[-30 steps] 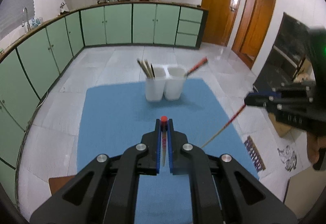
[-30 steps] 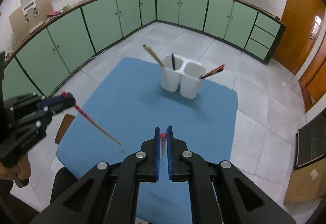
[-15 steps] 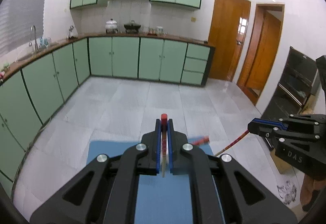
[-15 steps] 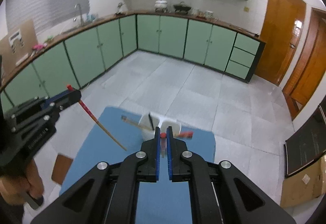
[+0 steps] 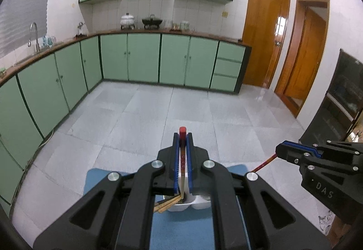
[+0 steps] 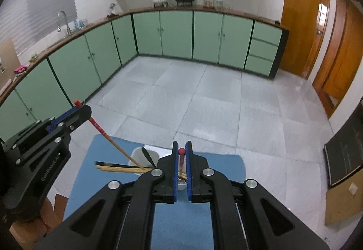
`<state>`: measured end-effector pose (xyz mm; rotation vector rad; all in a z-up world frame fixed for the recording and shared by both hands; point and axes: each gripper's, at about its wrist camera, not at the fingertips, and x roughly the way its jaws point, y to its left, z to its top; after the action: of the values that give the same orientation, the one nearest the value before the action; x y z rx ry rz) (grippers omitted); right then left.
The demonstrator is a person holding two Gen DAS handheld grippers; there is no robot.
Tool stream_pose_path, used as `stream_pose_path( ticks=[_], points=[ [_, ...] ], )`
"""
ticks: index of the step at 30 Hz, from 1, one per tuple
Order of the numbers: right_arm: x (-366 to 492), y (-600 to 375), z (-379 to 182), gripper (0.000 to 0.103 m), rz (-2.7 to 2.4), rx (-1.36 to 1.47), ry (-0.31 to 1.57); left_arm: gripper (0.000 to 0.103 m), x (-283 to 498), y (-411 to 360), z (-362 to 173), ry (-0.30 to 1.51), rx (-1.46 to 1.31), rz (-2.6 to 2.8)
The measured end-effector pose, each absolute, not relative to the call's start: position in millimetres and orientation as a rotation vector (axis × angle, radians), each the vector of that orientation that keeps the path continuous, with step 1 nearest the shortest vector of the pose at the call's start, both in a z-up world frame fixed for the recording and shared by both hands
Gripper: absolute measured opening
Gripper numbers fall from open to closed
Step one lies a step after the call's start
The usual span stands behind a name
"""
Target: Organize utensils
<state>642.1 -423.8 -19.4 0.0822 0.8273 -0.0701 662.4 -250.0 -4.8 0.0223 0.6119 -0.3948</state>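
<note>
Both grippers have travelled across the blue mat (image 6: 222, 163) toward the white two-compartment holder (image 6: 138, 152), which a second ago stood well ahead and now sits just under their tips.

To do this step well, I judge each chopstick's lower tip should be inside a compartment rim before release, kept steep so it drops in rather than skating across the sticks already leaning there (those lie low and slanted).

Left gripper (image 5: 182, 136) is clenched on a red-topped chopstick (image 5: 182, 159), whose tan lower end points into the left compartment. Right gripper (image 6: 181, 150) is likewise clamped on a second red-ended chopstick (image 6: 180, 159), its tip over the holder; which compartment is hidden by the fingers.
</note>
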Motion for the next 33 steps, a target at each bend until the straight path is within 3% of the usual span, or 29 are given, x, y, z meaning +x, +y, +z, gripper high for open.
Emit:
stream_pose_path(
  ticks=[6, 7, 8, 9, 10, 14, 18, 21, 27, 29, 33],
  points=[
    [659.1, -437.5, -66.9, 0.008, -0.056, 0.150, 0.898, 0.009, 686.6, -253.1, -50.7, 0.694, 0.047, -0.380],
    [659.1, -439.3, -69.7, 0.015, -0.068, 0.152, 0.894, 0.013, 689.1, -251.2, -52.9, 0.703, 0.047, -0.378],
    [657.6, -440.2, -70.2, 0.023, -0.074, 0.151, 0.884, 0.027, 689.1, -248.1, -53.3, 0.701, 0.046, -0.371],
    [655.7, -438.6, -69.2, 0.023, -0.082, 0.145, 0.873, 0.043, 688.3, -243.6, -51.7, 0.691, 0.048, -0.356],
    [653.5, -439.2, -67.4, 0.024, -0.087, 0.138, 0.861, 0.048, 687.9, -238.1, -49.9, 0.683, 0.045, -0.348],
    [638.1, -441.7, -55.1, 0.025, -0.102, 0.117, 0.817, 0.052, 685.8, -225.8, -40.5, 0.686, 0.051, -0.333],
    [619.3, -438.9, -43.4, 0.032, -0.122, 0.089, 0.781, 0.067, 672.2, -211.5, -32.8, 0.698, 0.073, -0.303],
    [597.4, -434.1, -37.7, 0.041, -0.127, 0.057, 0.749, 0.076, 653.3, -197.9, -29.5, 0.702, 0.120, -0.279],
    [533.4, -420.5, -37.5, 0.076, -0.155, 0.003, 0.683, 0.089, 601.2, -160.0, -34.3, 0.722, 0.134, -0.259],
    [506.0, -413.7, -40.8, 0.093, -0.169, 0.009, 0.649, 0.090, 575.9, -145.6, -34.1, 0.693, 0.116, -0.261],
    [444.2, -395.4, -62.4, 0.095, -0.156, 0.057, 0.613, 0.092, 509.7, -115.0, -41.6, 0.655, 0.070, -0.278]
  ],
)
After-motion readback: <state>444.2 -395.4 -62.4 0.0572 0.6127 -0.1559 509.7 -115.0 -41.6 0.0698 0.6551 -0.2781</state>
